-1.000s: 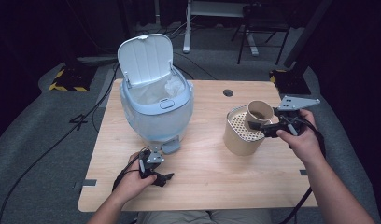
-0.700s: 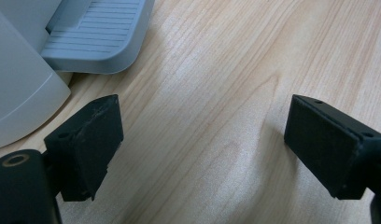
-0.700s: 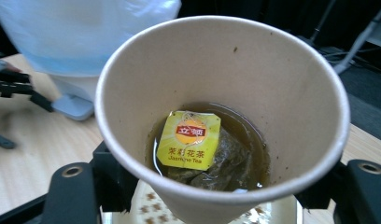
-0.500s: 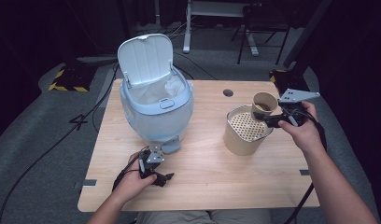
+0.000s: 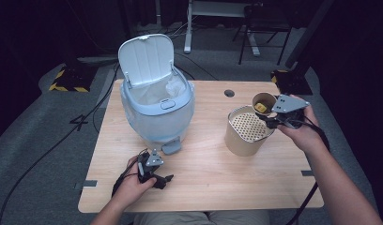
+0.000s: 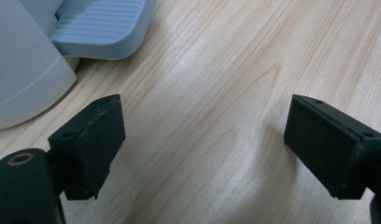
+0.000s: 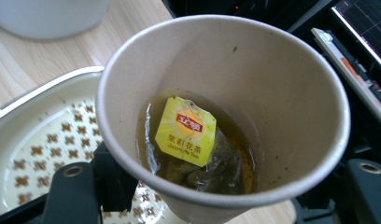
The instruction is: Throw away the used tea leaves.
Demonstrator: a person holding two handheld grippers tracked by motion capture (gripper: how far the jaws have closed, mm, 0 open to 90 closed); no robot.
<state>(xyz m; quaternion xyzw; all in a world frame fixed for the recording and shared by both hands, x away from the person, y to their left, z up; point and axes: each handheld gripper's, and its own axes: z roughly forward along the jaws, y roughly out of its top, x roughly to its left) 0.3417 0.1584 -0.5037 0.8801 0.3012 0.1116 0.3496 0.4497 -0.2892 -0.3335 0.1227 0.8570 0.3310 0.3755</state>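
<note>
**Cup lifted over the strainer, pour pending**

While the table [image 5: 213, 164] carried most of the scene, its pale wood top stood on grey carpet in a dim room, with cables and a desk frame behind. A bin [image 5: 157, 112] stood at the left part of the table, lid up, liner showing, pedal toward the person. A tan canister topped by a perforated strainer [image 5: 248, 127] stood to the right. Just above its far rim hung the paper cup [image 7: 216, 116], pinched at the wall by the right gripper [image 5: 279, 119]. Inside lay a wet tea bag [image 7: 186, 133] with a yellow tag, in a little brownish tea. The left gripper [image 6: 202, 144] rested low near the pedal, jaws spread on nothing.

Judged step: carrying the cup to drain it. Next move likely calls for tipping it slowly over the strainer, keeping the grip firm on the soft wall.
</note>
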